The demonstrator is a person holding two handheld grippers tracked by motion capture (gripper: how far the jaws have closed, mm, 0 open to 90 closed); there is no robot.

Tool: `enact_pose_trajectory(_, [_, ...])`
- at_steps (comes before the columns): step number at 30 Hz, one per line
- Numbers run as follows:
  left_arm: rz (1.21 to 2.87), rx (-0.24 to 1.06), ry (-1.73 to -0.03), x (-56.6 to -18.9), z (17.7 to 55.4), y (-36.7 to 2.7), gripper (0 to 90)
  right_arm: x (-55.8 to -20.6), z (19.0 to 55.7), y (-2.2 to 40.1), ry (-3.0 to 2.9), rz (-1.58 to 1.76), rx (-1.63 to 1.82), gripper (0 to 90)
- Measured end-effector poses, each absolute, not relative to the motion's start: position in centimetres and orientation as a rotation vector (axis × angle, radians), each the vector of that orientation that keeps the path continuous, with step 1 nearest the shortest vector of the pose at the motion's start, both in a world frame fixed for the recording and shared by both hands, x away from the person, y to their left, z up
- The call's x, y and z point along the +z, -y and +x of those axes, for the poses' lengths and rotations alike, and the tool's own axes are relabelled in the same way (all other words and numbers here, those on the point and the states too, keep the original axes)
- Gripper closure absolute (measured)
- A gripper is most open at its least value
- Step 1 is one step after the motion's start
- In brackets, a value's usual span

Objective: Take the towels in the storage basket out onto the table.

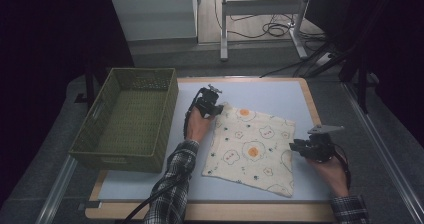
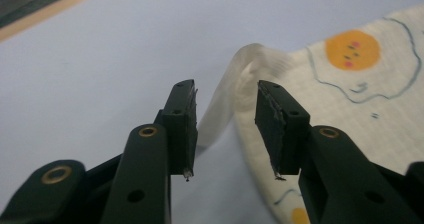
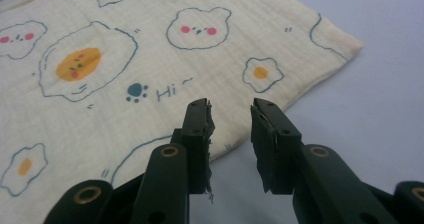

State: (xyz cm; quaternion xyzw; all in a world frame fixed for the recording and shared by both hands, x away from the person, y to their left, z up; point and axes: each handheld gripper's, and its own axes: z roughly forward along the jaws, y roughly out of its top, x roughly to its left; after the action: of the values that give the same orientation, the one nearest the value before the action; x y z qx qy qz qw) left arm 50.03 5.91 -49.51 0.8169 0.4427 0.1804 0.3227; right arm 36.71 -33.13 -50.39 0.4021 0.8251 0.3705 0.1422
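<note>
On the table (image 1: 150, 189) — cloth (image 1: 252, 149) flat, corners diagonal.

So the cloth (image 1: 252, 148) lies flat on the table (image 1: 150, 184), a bit right of the middle. The basket (image 1: 129, 119) sits at the table's left edge — well apart from the cloth. The left gripper (image 1: 209, 106) is at the cloth's far left corner, between basket and cloth; the right gripper (image 1: 305, 148) is just beside its right edge.

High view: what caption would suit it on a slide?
Two hand-held grippers, left and right, flank a printed cloth beside a green basket.
</note>
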Motion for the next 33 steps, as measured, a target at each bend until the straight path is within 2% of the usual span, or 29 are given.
enact_pose_trajectory(7, [2.151, 0.463, -1.097, -48.3, 49.9, -6.4, 59.2, -50.1, 38.2, 33.6, -2.357, 1.194, 1.060, 68.5])
enact_pose_trajectory(11, [2.174, 0.439, -1.069, -49.1, 50.3, -5.8, 63.1, -49.7, 39.4, 33.8, -2.328, 1.223, 1.054, 68.8])
enact_pose_trajectory(15, [2.171, 0.414, -1.061, -50.5, 51.0, -5.4, 66.6, -49.6, 41.0, 33.9, -2.304, 1.254, 1.045, 73.8])
enact_pose_trajectory(21, [2.171, 0.439, -1.072, -51.6, 51.7, -5.0, 64.9, -49.6, 43.3, 34.0, -2.263, 1.290, 1.007, 78.5])
enact_pose_trajectory(25, [2.165, 0.437, -1.090, -52.1, 52.1, -4.8, 63.1, -49.9, 44.6, 33.8, -2.241, 1.313, 0.971, 78.4])
enact_pose_trajectory(33, [2.178, 0.443, -1.082, -52.9, 52.1, -4.5, 59.3, -51.0, 45.8, 33.1, -2.249, 1.323, 0.920, 68.5])
